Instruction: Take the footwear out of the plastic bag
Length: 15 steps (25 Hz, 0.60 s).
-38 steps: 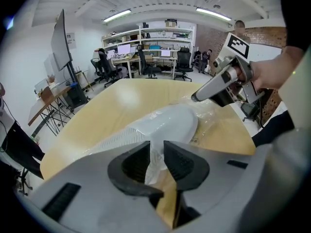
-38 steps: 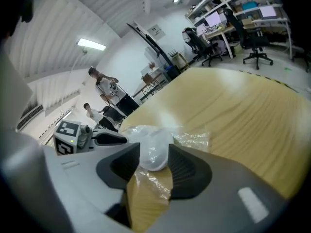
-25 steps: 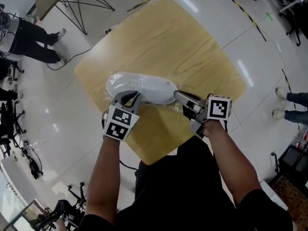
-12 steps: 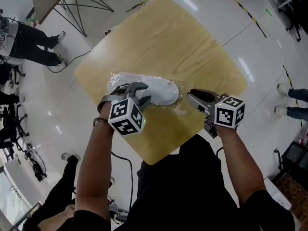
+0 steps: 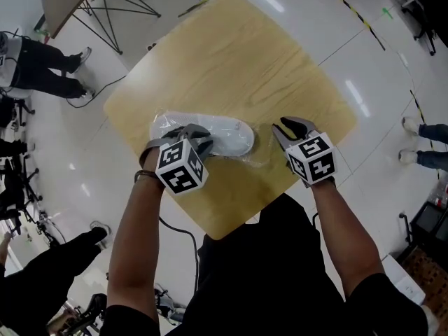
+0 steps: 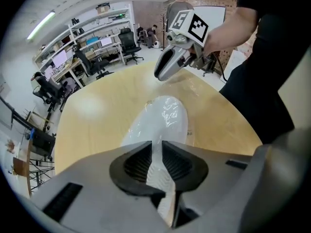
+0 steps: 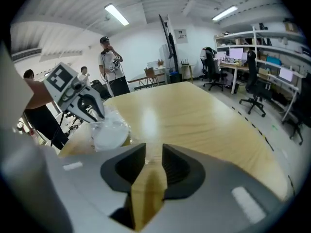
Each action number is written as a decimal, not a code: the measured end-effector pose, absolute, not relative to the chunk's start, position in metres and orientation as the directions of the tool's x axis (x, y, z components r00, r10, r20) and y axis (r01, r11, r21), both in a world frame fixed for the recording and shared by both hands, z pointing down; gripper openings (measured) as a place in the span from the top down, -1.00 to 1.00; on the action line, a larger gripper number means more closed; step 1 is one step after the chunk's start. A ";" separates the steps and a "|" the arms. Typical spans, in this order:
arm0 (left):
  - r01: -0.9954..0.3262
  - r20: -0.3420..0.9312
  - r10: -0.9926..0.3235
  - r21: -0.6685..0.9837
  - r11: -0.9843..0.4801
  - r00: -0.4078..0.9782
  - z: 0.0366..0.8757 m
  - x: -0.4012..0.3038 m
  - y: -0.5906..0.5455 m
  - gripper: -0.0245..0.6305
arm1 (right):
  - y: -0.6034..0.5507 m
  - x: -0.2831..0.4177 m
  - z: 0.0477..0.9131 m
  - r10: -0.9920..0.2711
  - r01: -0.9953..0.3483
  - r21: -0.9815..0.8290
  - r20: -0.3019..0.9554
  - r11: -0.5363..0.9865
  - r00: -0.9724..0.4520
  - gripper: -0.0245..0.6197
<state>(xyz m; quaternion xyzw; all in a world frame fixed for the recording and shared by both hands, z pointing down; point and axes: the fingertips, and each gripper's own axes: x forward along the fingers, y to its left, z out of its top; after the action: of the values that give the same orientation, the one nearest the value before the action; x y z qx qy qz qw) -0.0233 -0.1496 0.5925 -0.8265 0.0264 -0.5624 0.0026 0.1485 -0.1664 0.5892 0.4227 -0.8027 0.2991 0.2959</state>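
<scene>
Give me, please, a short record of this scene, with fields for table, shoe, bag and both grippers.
table: wooden table, bears the bagged shoe
shoe: white shoe, inside the bag
bag: clear plastic bag, wrapped round the shoe
left gripper: above the shoe, jaws apart but just been closing, bagged shoe between them, not pinched
right gripper: above bare wood beside the bag, jaws apart, just been opening, nothing between them

White shoe (image 5: 217,133) is lying flat on the wooden worktop (image 5: 245,54), fully inside a crinkly clear plastic bag (image 5: 260,154).
</scene>
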 end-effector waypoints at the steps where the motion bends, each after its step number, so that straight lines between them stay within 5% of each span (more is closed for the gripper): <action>1: -0.055 0.929 -0.055 -0.038 -0.998 0.366 0.592 -0.025 -0.145 0.71 | -0.169 0.148 0.593 -0.491 -0.854 -0.239 0.733 0.463 -0.471 0.59; 3: -0.094 0.929 -0.069 -0.037 -0.995 0.364 0.592 -0.029 -0.138 0.71 | -0.172 0.141 0.599 -0.446 -0.828 -0.264 0.741 0.494 -0.503 0.59; 7: -0.190 0.929 -0.106 -0.040 -0.981 0.354 0.589 -0.036 -0.129 0.74 | -0.175 0.124 0.599 -0.396 -0.773 -0.231 0.752 0.591 -0.527 0.92; 15: -0.375 0.904 -0.216 -0.068 -0.925 0.368 0.582 -0.045 -0.129 0.79 | -0.172 0.125 0.566 -0.497 -0.785 -0.149 0.699 0.602 -0.514 0.60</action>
<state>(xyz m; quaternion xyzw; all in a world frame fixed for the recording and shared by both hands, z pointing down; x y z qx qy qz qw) -0.0453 -0.1289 0.5821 -0.8236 0.1794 -0.5329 -0.0745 0.1252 -0.1719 0.5663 0.3819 -0.8390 0.2304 0.3117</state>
